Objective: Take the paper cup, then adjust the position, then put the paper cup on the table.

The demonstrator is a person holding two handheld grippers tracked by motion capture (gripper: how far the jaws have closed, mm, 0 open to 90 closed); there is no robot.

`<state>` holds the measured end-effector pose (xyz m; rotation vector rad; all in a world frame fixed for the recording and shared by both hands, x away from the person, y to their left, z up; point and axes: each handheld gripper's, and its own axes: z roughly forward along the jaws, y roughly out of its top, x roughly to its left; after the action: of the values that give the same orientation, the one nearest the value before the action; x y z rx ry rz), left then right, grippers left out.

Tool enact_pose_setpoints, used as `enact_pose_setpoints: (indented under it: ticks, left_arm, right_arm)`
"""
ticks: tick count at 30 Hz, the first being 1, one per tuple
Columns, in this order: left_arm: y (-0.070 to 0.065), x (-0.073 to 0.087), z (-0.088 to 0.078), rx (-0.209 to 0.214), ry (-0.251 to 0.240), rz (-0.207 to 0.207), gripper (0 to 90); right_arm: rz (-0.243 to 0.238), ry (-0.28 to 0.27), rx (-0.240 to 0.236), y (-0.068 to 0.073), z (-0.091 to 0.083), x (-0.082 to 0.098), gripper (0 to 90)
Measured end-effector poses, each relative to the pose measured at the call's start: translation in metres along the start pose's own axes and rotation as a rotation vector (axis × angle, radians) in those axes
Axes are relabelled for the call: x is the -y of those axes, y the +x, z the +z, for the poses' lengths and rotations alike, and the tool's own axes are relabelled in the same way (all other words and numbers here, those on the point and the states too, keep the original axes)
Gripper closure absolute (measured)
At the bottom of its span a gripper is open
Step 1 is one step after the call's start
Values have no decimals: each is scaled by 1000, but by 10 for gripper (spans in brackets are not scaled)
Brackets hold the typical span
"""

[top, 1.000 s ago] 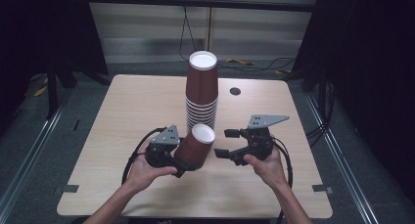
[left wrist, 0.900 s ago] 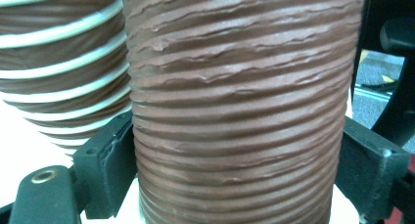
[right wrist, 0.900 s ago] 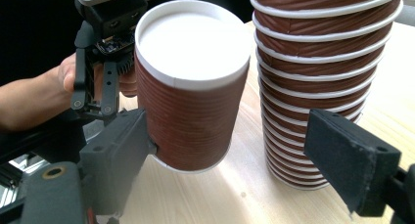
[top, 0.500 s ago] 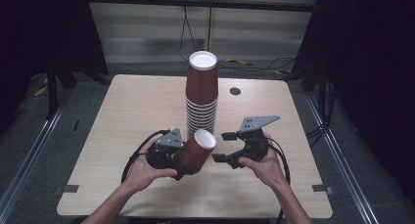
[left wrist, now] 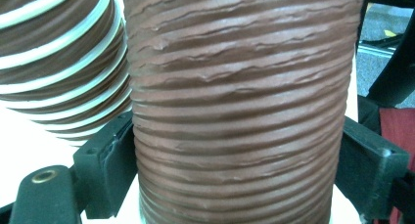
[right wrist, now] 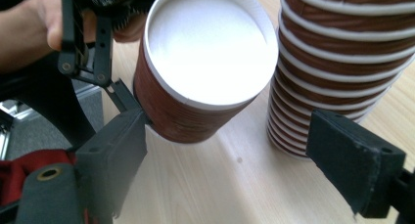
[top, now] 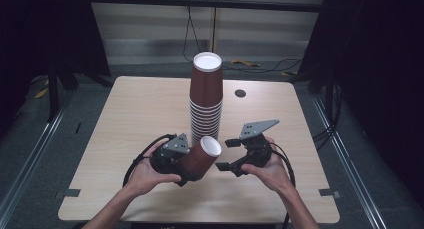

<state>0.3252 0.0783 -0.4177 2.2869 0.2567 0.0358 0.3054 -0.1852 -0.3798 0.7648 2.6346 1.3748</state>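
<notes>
A: How do the fingers (left wrist: 110, 172) of the left gripper (top: 187, 166) stand?

B: They are clamped on the ribbed wall of a single brown paper cup with a white rim (top: 201, 158), one black pad on each side. The cup is tilted, its open mouth up and toward the right gripper (top: 229, 155).

A: And that one?

B: Its fingers (right wrist: 356, 164) are wide apart and have just been opening. Nothing is pressed between them; in the right gripper view the cup's white mouth (right wrist: 210, 45) sits ahead of the gap, with the left pad close beside the cup wall. I cannot tell whether that pad touches it.

A: Where is the cup on the table?

B: Above the near middle of the light wooden table (top: 125, 114), just in front of a tall stack of upside-down brown paper cups (top: 205, 96). A small dark round spot (top: 240, 93) lies on the tabletop beyond the stack, to its right.
</notes>
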Motion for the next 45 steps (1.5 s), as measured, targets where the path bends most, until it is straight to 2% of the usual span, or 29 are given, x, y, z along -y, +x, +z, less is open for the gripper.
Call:
enact_pose_setpoints:
  ticks: [1, 2, 4, 9, 12, 13, 18, 30, 31, 33, 37, 43, 45]
  left_arm:
    - [0, 0, 0, -1, 2, 2, 144]
    - [-1, 0, 1, 0, 2, -11, 144]
    - [-1, 0, 1, -3, 13, 4, 144]
    - [-2, -1, 2, -4, 37, 5, 144]
    - [-2, 0, 5, 0, 60, 14, 144]
    - [-2, 0, 5, 2, 71, 22, 144]
    - [-3, 0, 7, 2, 83, 19, 144]
    - [-6, 1, 10, 5, 121, 35, 150]
    - [-6, 1, 10, 15, 131, 36, 153]
    - [-8, 1, 10, -2, 142, 48, 153]
    - [-9, 1, 12, -2, 160, 59, 155]
    - [-11, 1, 18, 16, 204, 67, 156]
    - [-12, 0, 20, 24, 224, 82, 156]
  right_arm:
    - [-2, 24, 0, 1, 1, 0, 154]
    - [-2, 24, 0, 1, 1, 0, 154]
    - [-8, 35, 5, 2, 1, 0, 154]
    - [-24, 78, 17, 4, 3, 0, 154]
    - [-46, 122, 31, 6, 7, 0, 157]
    - [-46, 147, 14, 6, 9, -1, 187]
    - [-59, 169, 6, 4, 11, 0, 200]
    - [-100, 248, -17, 6, 19, 0, 153]
    - [-106, 256, -22, 6, 21, 0, 153]
    - [-118, 271, -10, 6, 22, 0, 152]
    - [-133, 287, -21, 8, 25, 0, 155]
    - [-157, 332, -26, 10, 29, 1, 187]
    - [-162, 344, -40, 10, 29, 2, 187]
